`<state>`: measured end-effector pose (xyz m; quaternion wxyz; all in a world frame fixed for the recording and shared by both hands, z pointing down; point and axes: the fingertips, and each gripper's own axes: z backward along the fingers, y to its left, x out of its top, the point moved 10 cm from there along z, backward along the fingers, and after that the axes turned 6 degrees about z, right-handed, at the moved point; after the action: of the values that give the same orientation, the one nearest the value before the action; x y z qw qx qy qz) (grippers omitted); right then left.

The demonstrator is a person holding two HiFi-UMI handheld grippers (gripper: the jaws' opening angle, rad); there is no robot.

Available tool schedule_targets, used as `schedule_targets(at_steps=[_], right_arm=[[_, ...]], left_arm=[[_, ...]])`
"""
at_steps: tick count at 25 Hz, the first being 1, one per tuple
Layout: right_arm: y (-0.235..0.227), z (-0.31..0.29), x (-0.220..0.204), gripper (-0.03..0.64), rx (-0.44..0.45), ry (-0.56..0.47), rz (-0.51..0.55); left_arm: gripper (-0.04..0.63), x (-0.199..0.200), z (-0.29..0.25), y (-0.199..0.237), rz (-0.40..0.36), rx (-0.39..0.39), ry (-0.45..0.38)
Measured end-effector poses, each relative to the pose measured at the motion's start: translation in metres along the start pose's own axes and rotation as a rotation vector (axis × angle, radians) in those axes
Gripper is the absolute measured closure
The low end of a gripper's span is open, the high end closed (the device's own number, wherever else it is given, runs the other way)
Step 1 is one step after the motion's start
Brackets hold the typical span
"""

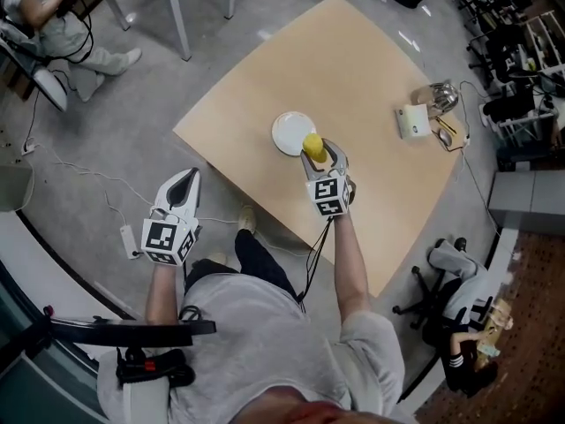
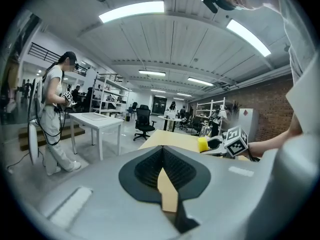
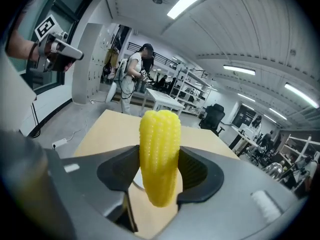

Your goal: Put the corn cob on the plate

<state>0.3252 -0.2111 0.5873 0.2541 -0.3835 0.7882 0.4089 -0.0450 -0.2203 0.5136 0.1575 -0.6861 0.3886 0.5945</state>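
Head view: left gripper [image 1: 185, 179] nearest, off the table [image 1: 371, 78] edge, jaws pinched together, empty. Farther out, right gripper [image 1: 323, 155] clamps the corn cob [image 1: 312, 144] upright. Cob shows at the right rim of the white plate [image 1: 287, 132], mid-table.

A lab workspace: strip lights [image 2: 131, 10], shelving racks [image 2: 106, 97], office chairs [image 2: 144, 122], white tables [image 2: 97, 119], brick wall [image 2: 274, 103].
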Motion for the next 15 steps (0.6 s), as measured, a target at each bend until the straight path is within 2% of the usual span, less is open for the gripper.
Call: schedule_targets(at_steps=[15], right_arm=[[-0.004,-0.082,-0.003,0.376,0.188,0.143,0.168]], left_arm=[[0.575,0.009,-0.007,0.009,0.035,0.122,-0.052]])
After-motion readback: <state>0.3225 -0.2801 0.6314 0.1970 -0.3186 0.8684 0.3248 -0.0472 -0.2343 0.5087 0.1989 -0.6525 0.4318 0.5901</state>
